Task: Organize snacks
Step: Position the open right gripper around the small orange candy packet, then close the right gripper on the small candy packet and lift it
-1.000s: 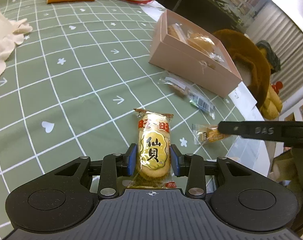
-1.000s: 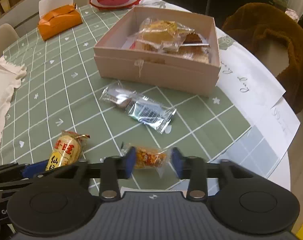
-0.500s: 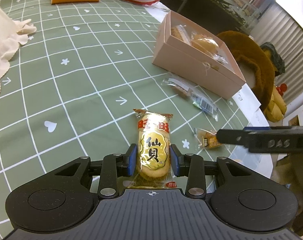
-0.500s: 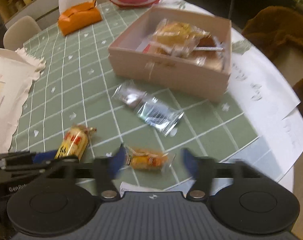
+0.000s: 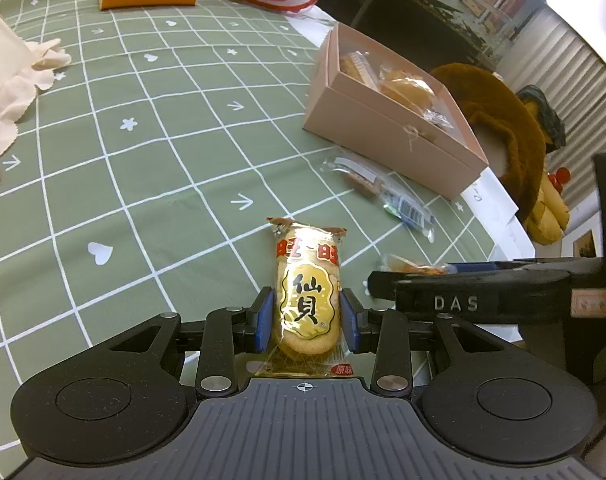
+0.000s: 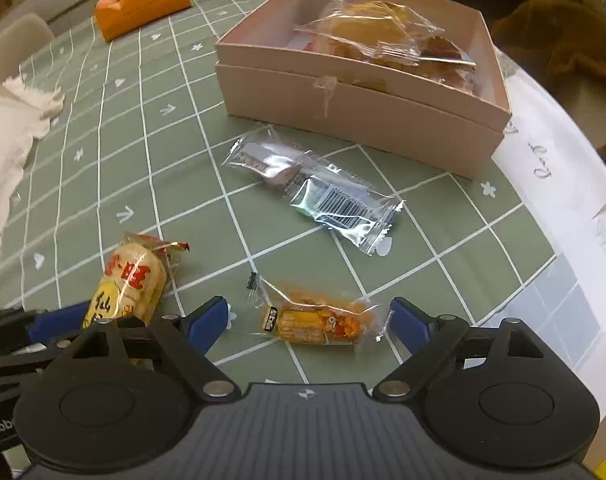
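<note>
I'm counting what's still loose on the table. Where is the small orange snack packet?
In the right wrist view, the small orange snack packet lies on the green tablecloth between the open right gripper, beside the rice cracker packet.

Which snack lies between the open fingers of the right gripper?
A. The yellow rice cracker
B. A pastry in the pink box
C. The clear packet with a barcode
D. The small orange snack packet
D: in the right wrist view the orange packet lies on the table between the spread fingers of the right gripper, which do not touch it; the jaws have just been opening.
</note>
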